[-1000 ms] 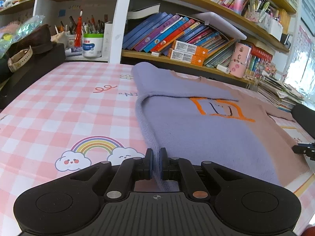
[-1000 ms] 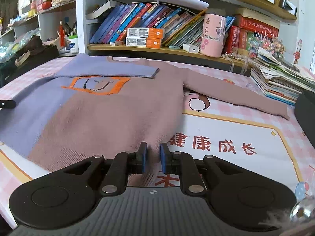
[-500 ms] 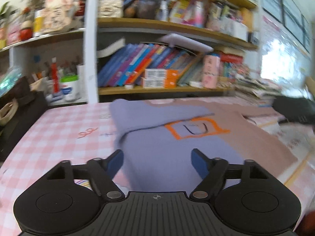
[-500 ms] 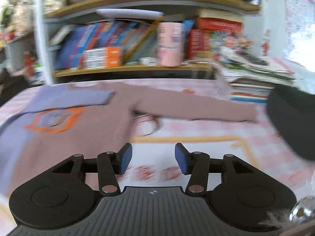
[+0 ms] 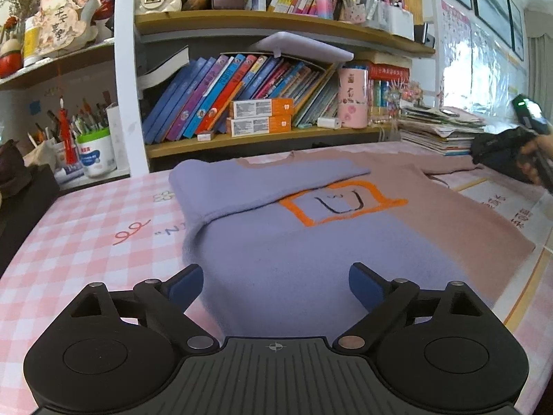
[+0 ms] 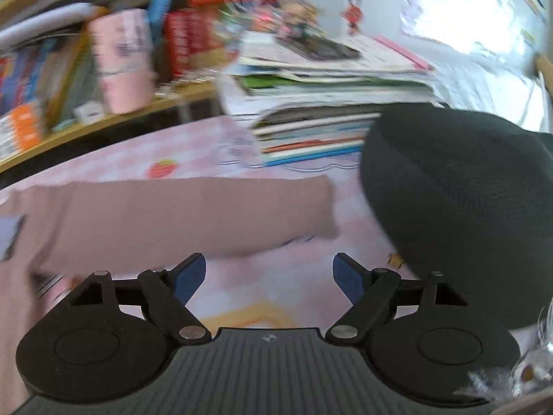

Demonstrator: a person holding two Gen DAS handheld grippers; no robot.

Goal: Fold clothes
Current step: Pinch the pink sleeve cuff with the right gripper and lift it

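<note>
A lavender and dusty-pink sweater (image 5: 311,242) with an orange square motif (image 5: 340,204) lies flat on the pink checked tablecloth (image 5: 79,228). Its lavender sleeve (image 5: 262,180) is folded across the chest. My left gripper (image 5: 274,285) is open and empty just above the sweater's lavender hem. My right gripper (image 6: 269,276) is open and empty, hovering near the outstretched pink sleeve (image 6: 179,214), whose cuff (image 6: 325,204) lies ahead of it. The right gripper also shows in the left wrist view (image 5: 515,152), at the far right.
A bookshelf (image 5: 262,131) full of books runs along the table's back edge. A stack of magazines (image 6: 321,110) sits at the back right. A dark round knitted object (image 6: 459,200) lies right of the sleeve cuff. A pen cup (image 5: 95,152) stands back left.
Both grippers let go of the sweater's hem and opened wide. The left one lifted and pulled back; the right one swung right toward the outstretched pink sleeve.
</note>
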